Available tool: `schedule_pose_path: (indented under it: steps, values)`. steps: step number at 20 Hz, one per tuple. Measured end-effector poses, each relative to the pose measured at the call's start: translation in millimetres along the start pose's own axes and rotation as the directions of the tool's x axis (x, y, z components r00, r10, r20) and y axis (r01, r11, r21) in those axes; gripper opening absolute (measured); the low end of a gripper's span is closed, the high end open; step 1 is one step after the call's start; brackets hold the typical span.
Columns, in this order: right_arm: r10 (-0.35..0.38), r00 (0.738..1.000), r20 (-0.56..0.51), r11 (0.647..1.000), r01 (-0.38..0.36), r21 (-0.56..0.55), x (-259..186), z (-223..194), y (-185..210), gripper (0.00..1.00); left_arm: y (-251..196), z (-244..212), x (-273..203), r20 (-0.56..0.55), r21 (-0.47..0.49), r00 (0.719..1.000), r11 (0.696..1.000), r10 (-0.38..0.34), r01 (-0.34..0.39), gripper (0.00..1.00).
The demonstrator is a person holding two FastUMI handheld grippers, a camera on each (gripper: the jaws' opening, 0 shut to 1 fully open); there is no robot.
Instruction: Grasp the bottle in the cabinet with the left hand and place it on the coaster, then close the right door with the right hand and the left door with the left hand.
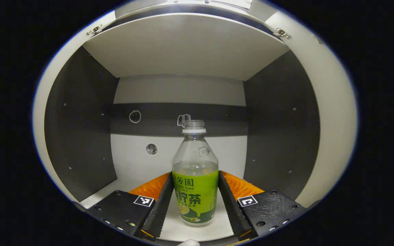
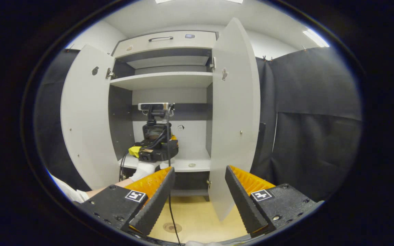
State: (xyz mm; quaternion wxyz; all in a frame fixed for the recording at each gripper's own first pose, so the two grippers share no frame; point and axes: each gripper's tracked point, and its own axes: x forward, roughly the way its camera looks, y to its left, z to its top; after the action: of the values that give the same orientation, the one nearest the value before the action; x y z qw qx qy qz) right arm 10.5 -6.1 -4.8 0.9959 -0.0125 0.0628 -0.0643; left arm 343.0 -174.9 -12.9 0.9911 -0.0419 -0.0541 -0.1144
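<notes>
In the left gripper view, you are holding your left gripper (image 1: pixel 195 201) inside the cabinet (image 1: pixel 77 136), on its lower shelf (image 1: pixel 132 171). The bottle (image 1: pixel 195 177) is standing upright between the two fingers (image 1: pixel 159 205), which are sitting just beside its green label on both sides; whether they are pressing on it, you cannot tell from here. A shelf board (image 1: pixel 183 48) is spanning the space above.

In the right gripper view, you are keeping your right gripper (image 2: pixel 199 201) spread wide and empty in front of the cabinet. Both doors are standing open: the left door (image 2: pixel 86 116) and the right door (image 2: pixel 234 116). Your left gripper (image 2: pixel 156 147) is reaching into the lower compartment, and your gloved hand (image 2: pixel 144 171) is showing beneath it. The coaster (image 2: pixel 172 227) is lying on the wooden floor (image 2: pixel 200 218) between the fingers.
</notes>
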Motion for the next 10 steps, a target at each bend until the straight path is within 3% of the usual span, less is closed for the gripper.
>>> schedule_pose_path:
  steps: [5, 10]
  values:
    - [-0.011, 1.0, 0.013, 1.0, 0.011, 0.003, -11, -9, -8, 0.95, -8, 5, -86, 0.04, 0.0, 0.994, 0.995, -0.102, 0.102, 0.74]
    - [-0.018, 1.0, -0.009, 0.999, 0.019, 0.033, -19, -29, -18, 0.95, -20, -33, -185, 0.024, 0.015, 0.988, 0.988, -0.154, 0.153, 0.74]
